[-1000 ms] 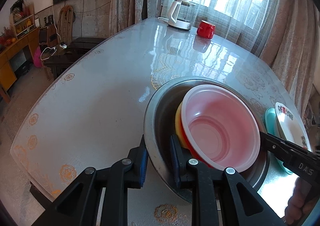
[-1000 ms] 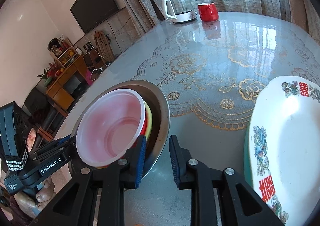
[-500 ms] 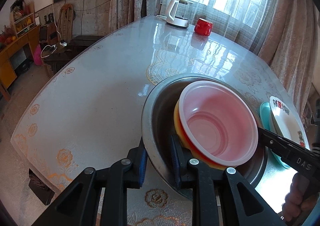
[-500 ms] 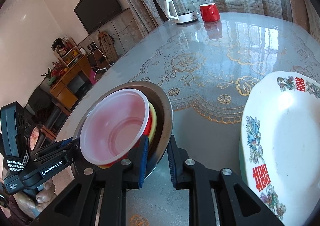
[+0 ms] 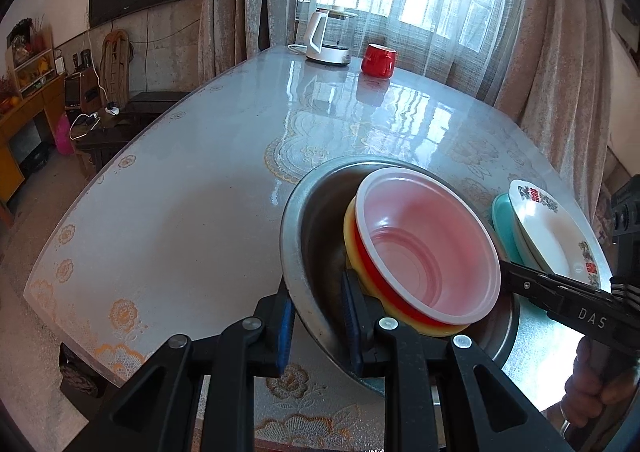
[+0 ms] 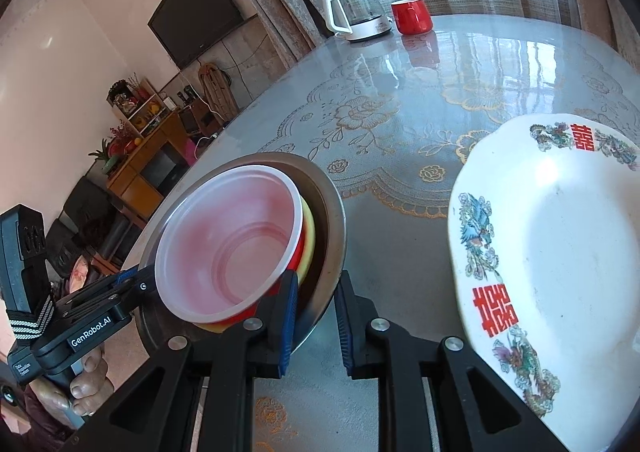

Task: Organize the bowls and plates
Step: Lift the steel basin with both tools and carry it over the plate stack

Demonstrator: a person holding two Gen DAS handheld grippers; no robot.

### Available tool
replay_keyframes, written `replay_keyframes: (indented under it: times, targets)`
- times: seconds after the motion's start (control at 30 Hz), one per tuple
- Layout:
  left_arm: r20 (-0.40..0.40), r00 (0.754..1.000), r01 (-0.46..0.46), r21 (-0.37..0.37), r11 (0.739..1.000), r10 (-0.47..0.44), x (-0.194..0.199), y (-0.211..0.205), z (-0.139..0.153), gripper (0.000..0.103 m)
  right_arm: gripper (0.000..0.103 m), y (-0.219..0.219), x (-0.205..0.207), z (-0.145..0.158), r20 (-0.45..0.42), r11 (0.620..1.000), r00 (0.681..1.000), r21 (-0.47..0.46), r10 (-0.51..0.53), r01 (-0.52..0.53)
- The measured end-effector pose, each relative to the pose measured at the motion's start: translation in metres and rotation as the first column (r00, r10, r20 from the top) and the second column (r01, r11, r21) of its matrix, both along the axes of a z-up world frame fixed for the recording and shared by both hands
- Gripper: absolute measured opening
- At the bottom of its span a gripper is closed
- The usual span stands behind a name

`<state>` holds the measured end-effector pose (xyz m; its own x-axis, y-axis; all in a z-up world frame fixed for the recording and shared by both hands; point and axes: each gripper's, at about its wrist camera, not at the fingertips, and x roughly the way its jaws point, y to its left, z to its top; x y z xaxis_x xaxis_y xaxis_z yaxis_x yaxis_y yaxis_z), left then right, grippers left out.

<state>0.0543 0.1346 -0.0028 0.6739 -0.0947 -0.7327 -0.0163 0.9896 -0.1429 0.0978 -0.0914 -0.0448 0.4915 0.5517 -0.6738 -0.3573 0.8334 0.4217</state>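
Steel basin (image 5: 304,228): dull brushed metal. Translucent pink bowl (image 5: 428,248): thin glossy plastic. White plate (image 6: 560,244): glazed ceramic, printed. Table (image 5: 180,203): glossy cover over lace cloth. Gripper pads (image 5: 285,326): matt blue rubber.

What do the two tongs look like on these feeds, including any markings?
Both tongs are black plastic with blue pads and silver pivot screws. The left tongs read "GenRobot.AI" and carry a black-and-white striped strap in the right wrist view. The right tongs read "DAS" in the left wrist view.
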Motion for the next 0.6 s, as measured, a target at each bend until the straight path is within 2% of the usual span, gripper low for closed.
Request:
replay_keyframes:
  times: [0.6]
  targets:
    - [0.041,0.999,0.030,-0.037,0.999,-0.028,-0.008,-0.010,0.014,0.023,0.018,-0.021,-0.008,0.007,0.015,0.998,0.999,0.048,-0.030,0.029]
